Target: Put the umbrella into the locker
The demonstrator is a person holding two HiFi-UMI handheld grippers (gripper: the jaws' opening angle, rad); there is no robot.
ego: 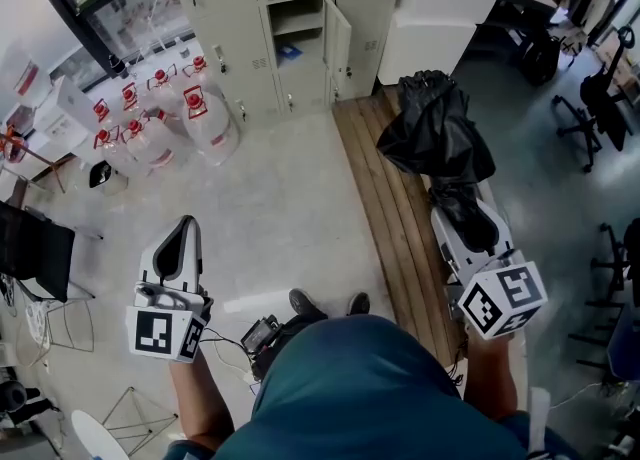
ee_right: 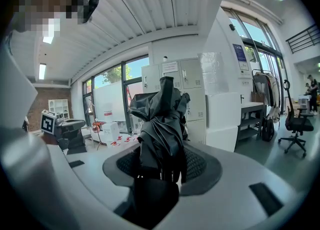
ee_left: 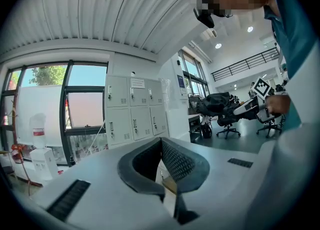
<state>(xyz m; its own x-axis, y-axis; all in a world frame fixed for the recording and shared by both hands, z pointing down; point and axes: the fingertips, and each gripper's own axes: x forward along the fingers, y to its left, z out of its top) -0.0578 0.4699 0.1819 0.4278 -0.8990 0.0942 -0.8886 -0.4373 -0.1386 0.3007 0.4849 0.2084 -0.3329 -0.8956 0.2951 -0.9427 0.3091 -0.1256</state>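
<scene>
A black folded umbrella [ego: 435,133] sticks forward out of my right gripper [ego: 465,220], which is shut on its lower end. In the right gripper view the umbrella [ee_right: 160,119] rises between the pads and hides most of the gap at the right gripper [ee_right: 162,163]. My left gripper [ego: 183,233] hangs at the lower left, shut, with nothing in it. In the left gripper view the left gripper [ee_left: 161,146] has its pads meeting at the tips. The beige lockers [ego: 300,8] stand ahead; one compartment [ego: 298,43] is open, its door [ego: 338,43] swung to the right.
Several water jugs [ego: 180,108] stand on the floor left of the lockers. A wooden strip [ego: 385,208] runs toward the lockers. A white cabinet [ego: 440,8] stands to their right, with office chairs [ego: 590,118] beyond. A black folding chair [ego: 35,248] is at far left.
</scene>
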